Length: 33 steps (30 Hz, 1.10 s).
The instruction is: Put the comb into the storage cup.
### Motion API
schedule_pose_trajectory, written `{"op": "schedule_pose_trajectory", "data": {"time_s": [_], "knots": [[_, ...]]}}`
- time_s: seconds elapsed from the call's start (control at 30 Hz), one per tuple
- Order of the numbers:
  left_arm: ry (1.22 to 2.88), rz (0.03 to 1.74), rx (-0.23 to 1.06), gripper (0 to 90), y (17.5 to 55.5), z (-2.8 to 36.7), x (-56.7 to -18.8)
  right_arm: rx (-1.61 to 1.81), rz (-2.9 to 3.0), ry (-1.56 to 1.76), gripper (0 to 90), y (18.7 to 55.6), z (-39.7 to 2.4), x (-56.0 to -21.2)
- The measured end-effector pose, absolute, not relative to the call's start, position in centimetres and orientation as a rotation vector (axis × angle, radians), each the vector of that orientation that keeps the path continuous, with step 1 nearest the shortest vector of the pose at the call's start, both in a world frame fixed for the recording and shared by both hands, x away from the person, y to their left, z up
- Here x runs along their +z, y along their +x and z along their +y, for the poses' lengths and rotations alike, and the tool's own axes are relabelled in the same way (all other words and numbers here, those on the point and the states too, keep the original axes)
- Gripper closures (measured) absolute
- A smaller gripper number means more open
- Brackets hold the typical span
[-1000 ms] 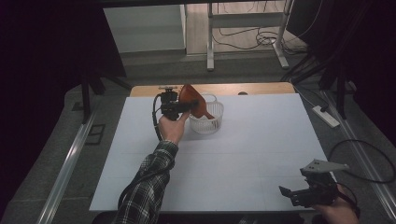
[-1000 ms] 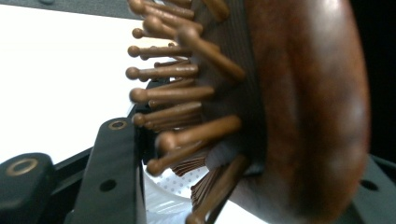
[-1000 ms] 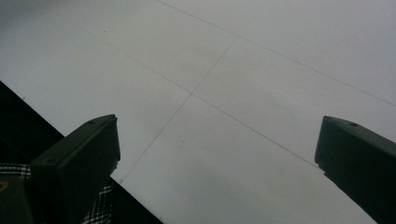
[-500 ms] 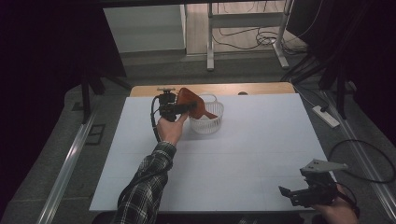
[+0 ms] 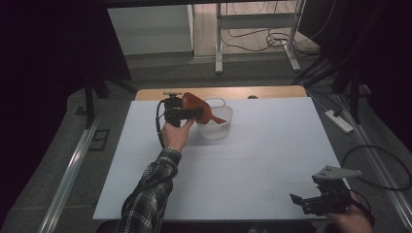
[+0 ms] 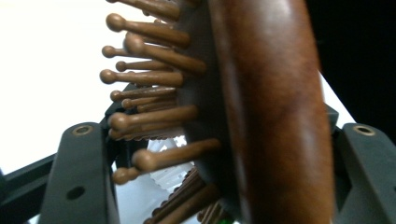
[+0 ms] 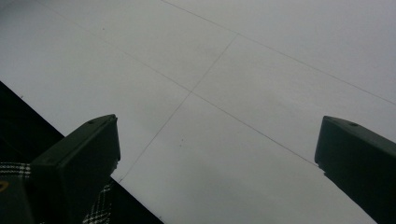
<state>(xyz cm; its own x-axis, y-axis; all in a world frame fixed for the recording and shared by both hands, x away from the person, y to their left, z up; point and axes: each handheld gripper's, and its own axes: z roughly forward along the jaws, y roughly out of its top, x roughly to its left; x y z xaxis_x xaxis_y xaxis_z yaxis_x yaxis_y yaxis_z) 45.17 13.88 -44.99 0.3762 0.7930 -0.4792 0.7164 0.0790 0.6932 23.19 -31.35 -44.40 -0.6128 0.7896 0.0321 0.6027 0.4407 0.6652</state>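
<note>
A brown wooden hairbrush [image 5: 195,103] leans over the rim of a small white basket [image 5: 216,128] at the back of the table, its handle reaching down into the basket. My left gripper [image 5: 192,112] is at the brush head. Its jaws have just been opening, and the brush [image 6: 271,107] stands between them, bristles toward the left jaw, with the pads no longer pressing on it. White basket mesh [image 6: 168,175] shows below the bristles. My right gripper [image 5: 302,202] hovers open and empty at the table's front right corner, over bare white board [image 7: 219,70].
The white table top [image 5: 267,160] spreads wide between the two hands. A wooden strip [image 5: 272,91] runs along its far edge. A power strip [image 5: 339,121] and cables lie on the floor to the right. A plaid sleeve [image 5: 150,194] reaches in from the bottom.
Both hands have kept their places. The brush has settled slightly lower onto the basket rim, beside the left gripper.
</note>
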Motion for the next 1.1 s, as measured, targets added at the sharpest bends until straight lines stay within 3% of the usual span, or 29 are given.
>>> {"op": "schedule_pose_trajectory", "data": {"time_s": [1.1], "knots": [[1.827, 1.225, 0.136, 15.7, 44.7, 14.6, -43.8, 0.937, 2.405, 1.196, 0.3, 23.1, -31.4, -44.4]]}}
